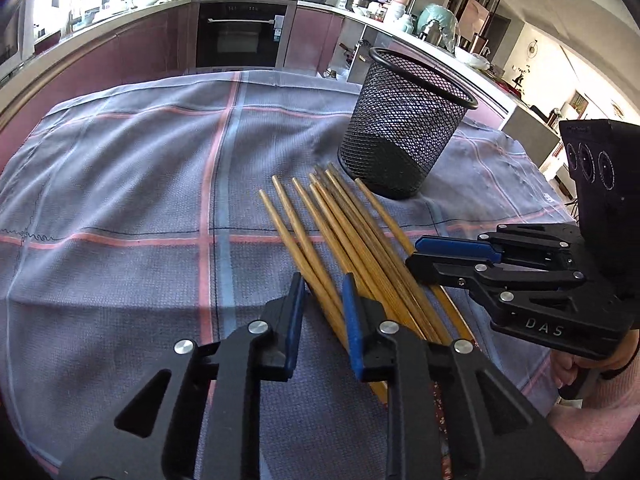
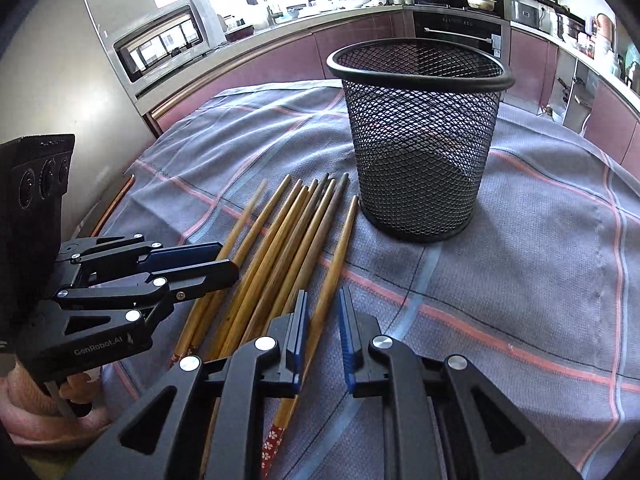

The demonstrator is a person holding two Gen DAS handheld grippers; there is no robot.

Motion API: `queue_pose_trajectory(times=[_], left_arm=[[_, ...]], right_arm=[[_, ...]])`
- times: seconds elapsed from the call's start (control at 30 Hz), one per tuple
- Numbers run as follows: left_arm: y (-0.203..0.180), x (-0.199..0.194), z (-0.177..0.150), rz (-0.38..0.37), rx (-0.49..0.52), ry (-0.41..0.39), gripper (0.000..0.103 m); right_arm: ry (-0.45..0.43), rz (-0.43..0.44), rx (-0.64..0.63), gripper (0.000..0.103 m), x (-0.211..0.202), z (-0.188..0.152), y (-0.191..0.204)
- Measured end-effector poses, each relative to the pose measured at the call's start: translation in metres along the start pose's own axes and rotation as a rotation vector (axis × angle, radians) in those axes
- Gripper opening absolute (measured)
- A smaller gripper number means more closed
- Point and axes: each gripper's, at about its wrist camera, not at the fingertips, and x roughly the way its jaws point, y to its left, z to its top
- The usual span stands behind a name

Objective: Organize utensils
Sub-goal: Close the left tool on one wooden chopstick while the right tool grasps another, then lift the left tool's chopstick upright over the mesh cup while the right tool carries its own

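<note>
Both my grippers hover over the chopsticks (image 1: 352,236) beside the mesh cup (image 2: 420,140); left gripper (image 1: 322,312) and right gripper (image 2: 322,320) jaws narrowed, clamping nothing.

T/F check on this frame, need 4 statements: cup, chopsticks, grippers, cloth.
1. The mesh cup stands upright on the cloth. True.
2. Several chopsticks already stand in the mesh cup. False: all those in view lie flat on the cloth beside it, and the cup looks empty.
3. The left gripper and the right gripper are both down at the near part of the chopsticks, side by side. True.
4. The cloth is plain white. False: it is grey-blue, crossed by pink and light-blue stripes.
</note>
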Motion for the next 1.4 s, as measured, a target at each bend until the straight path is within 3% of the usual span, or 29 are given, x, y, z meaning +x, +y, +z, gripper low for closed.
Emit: queue_pose_trajectory(times=[0.23,0.6,1.03,1.4], left_arm=[[0.005,0.007,0.008,-0.057,-0.050,0.034,0.011],[0.011,-0.022,0.010,-0.085,-0.075,-0.026,0.007],[0.002,-0.110,0.050,-0.214,-0.033,-0.233,0.007],[-0.014,-0.173,0.116,-0.269,-0.025,-0.423,0.007]], right_arm=[[-0.004,0.033,0.046,0.006,-0.002,0.000,-0.010],[-0.109,0.082,0.014,0.005,-0.037,0.003,-0.011],[-0.357,0.125,-0.040,0.005,-0.108,0.037,-0.008],[-0.514,0.086,-0.072,0.005,-0.154,0.079,-0.019]])
